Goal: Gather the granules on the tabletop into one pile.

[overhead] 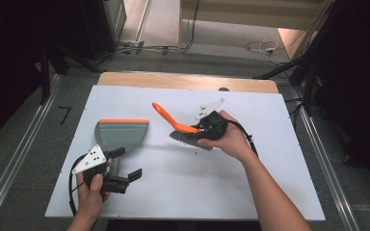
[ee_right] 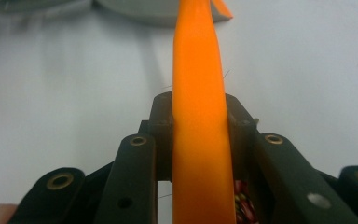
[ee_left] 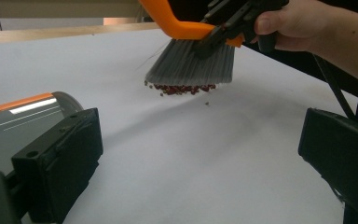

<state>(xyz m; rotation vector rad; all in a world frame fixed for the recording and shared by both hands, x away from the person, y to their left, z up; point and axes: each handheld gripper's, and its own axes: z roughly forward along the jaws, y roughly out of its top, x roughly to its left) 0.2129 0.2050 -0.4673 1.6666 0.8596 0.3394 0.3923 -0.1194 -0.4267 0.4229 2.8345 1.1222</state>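
Nearest us, at lower left of the high view, our left gripper (overhead: 125,165) stands open beside the dustpan (overhead: 121,134); our right gripper (overhead: 207,126) clamps the brush (overhead: 183,131) at centre; the red beads (ee_left: 181,88) beneath its bristles remain unswept, well apart from the pan.

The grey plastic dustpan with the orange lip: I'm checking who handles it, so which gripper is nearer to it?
Left. The left gripper sits at the dustpan's handle; the right gripper is off to its right, clamping the orange-handled brush.
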